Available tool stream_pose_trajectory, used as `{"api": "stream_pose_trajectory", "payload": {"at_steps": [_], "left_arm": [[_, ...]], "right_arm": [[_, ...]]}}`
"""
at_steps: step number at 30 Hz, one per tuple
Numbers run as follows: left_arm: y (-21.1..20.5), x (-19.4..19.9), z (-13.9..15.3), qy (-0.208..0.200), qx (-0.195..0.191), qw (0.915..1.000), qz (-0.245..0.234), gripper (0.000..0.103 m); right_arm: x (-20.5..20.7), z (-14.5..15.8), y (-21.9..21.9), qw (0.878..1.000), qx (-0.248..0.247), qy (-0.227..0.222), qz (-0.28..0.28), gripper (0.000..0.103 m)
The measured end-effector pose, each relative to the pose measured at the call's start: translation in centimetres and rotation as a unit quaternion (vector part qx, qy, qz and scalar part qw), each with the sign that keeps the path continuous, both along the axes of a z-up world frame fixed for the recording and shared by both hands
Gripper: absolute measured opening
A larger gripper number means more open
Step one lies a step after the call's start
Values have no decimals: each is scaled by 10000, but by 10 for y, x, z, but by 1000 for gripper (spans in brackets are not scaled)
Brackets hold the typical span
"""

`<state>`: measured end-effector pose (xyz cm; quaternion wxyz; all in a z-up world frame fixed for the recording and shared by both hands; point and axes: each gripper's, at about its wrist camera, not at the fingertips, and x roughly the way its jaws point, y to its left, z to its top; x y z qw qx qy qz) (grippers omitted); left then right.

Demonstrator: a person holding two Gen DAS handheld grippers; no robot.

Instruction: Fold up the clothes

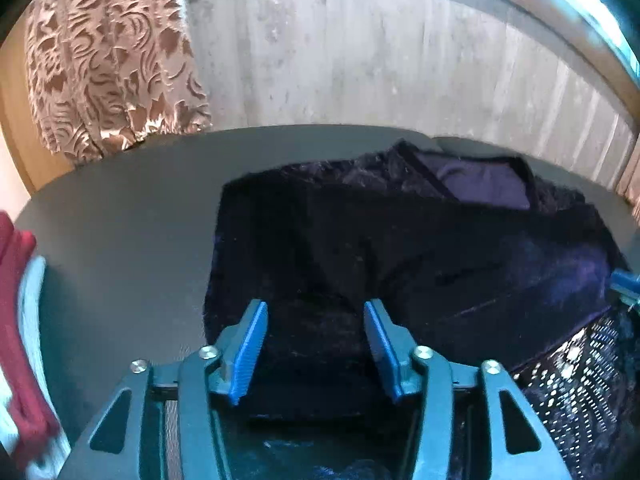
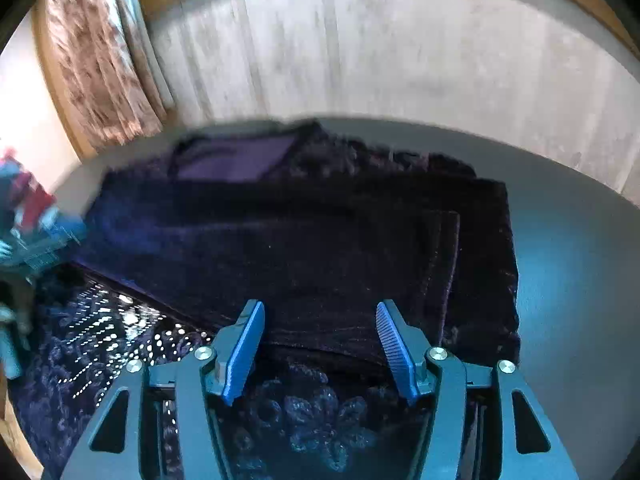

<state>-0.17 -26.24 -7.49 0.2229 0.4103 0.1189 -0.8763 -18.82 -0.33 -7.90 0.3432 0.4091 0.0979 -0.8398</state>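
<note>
We see the dark purple velvet garment (image 2: pixel 304 240) lying folded on the grey round table (image 2: pixel 568 248), a lighter purple lining (image 2: pixel 236 162) showing at its far edge. A sequined lace part (image 2: pixel 100 320) hangs over the near table edge. We hold the left gripper (image 1: pixel 316 320) & right gripper (image 2: pixel 320 320) just above the cloth, both w/ jaws released, nothing between the pads. No containers visible. Patterned curtain (image 1: pixel 108 60) hangs behind, left; a red cloth (image 1: pixel 16 320) is at the left edge.

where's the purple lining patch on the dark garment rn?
At the far edge of the dark garment on the grey table, near the wall: the purple lining patch sits upper left in the right wrist view, upper right in the left.
</note>
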Motion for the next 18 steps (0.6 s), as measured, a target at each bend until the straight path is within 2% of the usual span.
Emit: {"api": "stream_pose_trajectory", "payload": {"at_steps": [2,6,8,10,12,14,18], "left_arm": [[-6,0,-2,130,76,9999,22,59],[-15,-23,-4,47,-167,9998,61,64],[-24,-35,-7,2,-185,9997,143,78],[-37,-45,-10,54,-64,9998,188,79],[-37,-54,-11,-18,-246,9995,171,81],[-42,-58,-10,-69,-208,9996,194,89],[-51,-45,-3,-35,0,9994,349,84]], "right_arm": [[2,-1,5,10000,-45,-16,-20,61],[-4,-5,-6,9998,148,134,-1,65],[-9,-7,-11,9997,157,177,-58,66],[-17,-8,-14,9998,114,155,-104,67],[-25,-9,-15,9998,75,140,-136,67],[-28,-10,-18,9997,79,164,-158,67],[-33,-11,-20,9997,90,149,-194,69]]}}
